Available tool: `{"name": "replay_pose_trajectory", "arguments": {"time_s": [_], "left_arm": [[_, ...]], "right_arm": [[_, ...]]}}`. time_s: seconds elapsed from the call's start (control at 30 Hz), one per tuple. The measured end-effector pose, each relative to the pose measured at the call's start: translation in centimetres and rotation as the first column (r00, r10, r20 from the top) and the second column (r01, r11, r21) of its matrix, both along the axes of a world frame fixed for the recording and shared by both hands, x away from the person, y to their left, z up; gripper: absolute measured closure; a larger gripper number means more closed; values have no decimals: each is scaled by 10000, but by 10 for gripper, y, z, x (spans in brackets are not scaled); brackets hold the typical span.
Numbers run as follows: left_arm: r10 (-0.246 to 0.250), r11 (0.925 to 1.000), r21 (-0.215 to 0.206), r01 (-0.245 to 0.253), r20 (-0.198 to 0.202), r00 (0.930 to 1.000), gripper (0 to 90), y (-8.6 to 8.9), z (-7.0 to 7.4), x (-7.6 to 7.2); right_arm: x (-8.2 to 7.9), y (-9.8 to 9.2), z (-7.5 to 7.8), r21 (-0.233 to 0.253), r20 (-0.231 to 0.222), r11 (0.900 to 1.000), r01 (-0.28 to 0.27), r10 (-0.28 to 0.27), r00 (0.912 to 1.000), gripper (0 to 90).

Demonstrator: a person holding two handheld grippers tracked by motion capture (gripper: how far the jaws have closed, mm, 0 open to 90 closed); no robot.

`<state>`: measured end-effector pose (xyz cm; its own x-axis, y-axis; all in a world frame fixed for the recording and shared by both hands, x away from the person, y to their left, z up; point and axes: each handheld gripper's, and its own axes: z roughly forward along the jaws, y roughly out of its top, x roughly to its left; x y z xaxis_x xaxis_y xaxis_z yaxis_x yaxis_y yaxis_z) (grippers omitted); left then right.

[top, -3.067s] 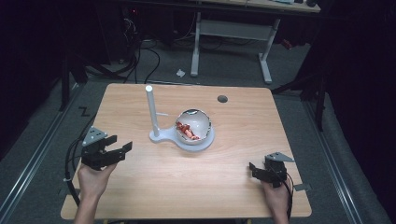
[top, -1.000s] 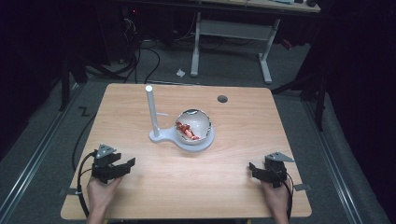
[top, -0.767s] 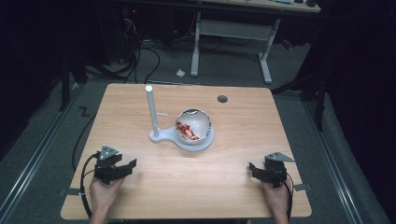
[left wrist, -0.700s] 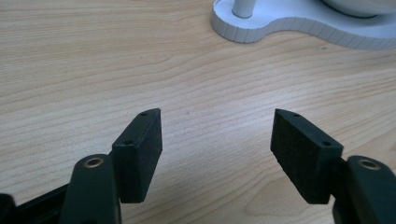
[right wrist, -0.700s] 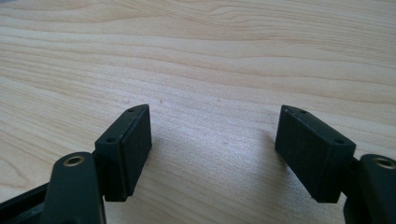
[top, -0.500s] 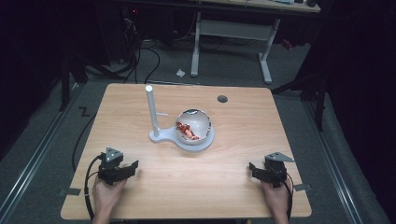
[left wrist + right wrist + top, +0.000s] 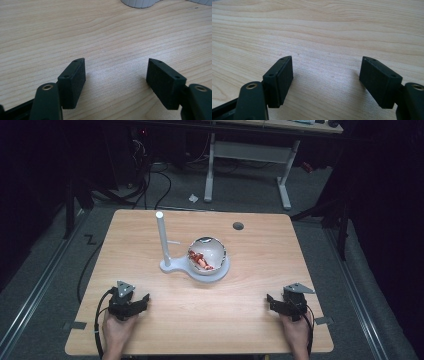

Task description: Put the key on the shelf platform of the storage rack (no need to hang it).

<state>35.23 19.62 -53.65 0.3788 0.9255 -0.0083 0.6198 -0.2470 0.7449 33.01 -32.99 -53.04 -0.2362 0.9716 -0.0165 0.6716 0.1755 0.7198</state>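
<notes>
In the high view, the left gripper [image 7: 142,300] is sitting in the lower left of the frame, low over the wooden table [image 7: 250,320], with the person's left hand [image 7: 117,330] wrapped around it from the bottom edge. The right gripper [image 7: 272,301] is sitting in the lower right of the frame, held by the right hand [image 7: 295,335]. In the left gripper view, the two black jaws are standing wide apart with only bare wood grain between them, gripping nothing; the ribbed pads [image 7: 75,80] are facing each other across the gap, and the grey edge of the white stand base [image 7: 140,3] is showing at the top of the frame. In the right gripper view, the jaws are likewise spread wide and holding nothing, with the pads [image 7: 280,80] hanging over plain table wood. The nearest thing to both grippers is a white bowl [image 7: 209,256] with red pieces inside, resting in the middle of the high view, well apart from both grippers. It is sitting on the stand's white base, just right of a white upright post [image 7: 161,237]. A small dark round hole [image 7: 238,226] is lying in the tabletop toward the upper right of the table.
</notes>
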Motion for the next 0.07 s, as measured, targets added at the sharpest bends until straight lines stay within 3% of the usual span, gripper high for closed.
{"name": "replay_pose_trajectory", "arguments": {"time_s": [0.07], "left_arm": [[-6,10000,-12,6,-15,10000,313,0,0,0]], "right_arm": [[0,0,0,-7,0,10000,-8,8,10000,273]]}}
